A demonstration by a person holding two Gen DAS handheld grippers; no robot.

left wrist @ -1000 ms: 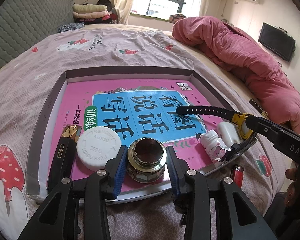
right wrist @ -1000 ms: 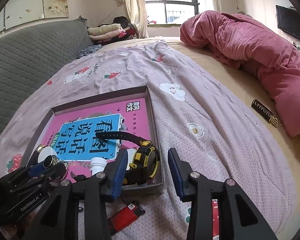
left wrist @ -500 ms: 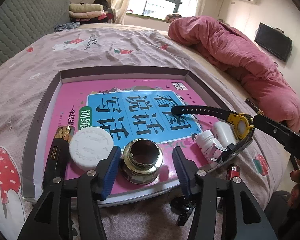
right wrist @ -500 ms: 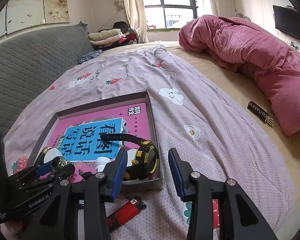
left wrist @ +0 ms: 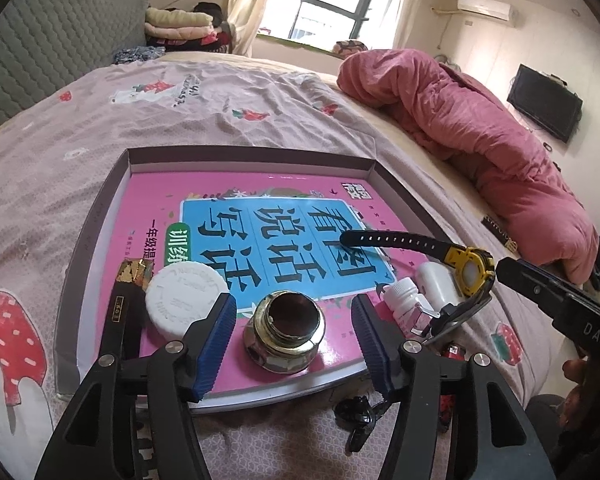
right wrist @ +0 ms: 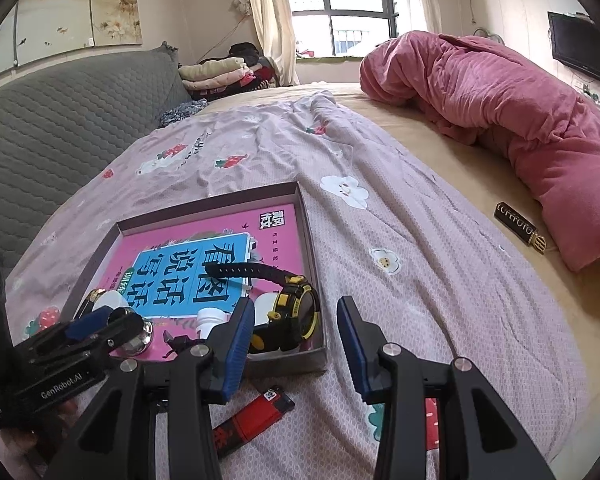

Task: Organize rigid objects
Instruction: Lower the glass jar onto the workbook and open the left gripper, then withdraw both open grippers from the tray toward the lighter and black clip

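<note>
Two fisheye views are showing the same shallow tray (left wrist: 100, 216) lying on a bed sheet (left wrist: 60, 152), with a pink and blue book (left wrist: 260, 216) covering its floor. In the left wrist view, the left gripper (left wrist: 294, 336) is opening its jaws, and a brass fitting (left wrist: 284, 326) is sitting on the book between the blue pads without touching them, so it is released. A white cap (left wrist: 186, 298) and a black and gold bar (left wrist: 120, 312) are lying just left of the fitting. A small white bottle (left wrist: 404, 300) and a yellow and black watch (left wrist: 468, 270) are resting at the near right corner of the tray.

The right wrist view is showing what the other hides. The right gripper (right wrist: 296, 344) is hovering with parted jaws over the near right corner of the tray, nothing between its pads, and the watch (right wrist: 296, 316) is just beyond its left finger. A red lighter (right wrist: 256, 416) is lying on the sheet outside the tray, near the camera. A dark bar with gold lettering (right wrist: 520, 228) is lying far right, beside a pink duvet (right wrist: 520, 112). The left gripper (right wrist: 112, 328) is appearing here from the side, at the left.
</note>
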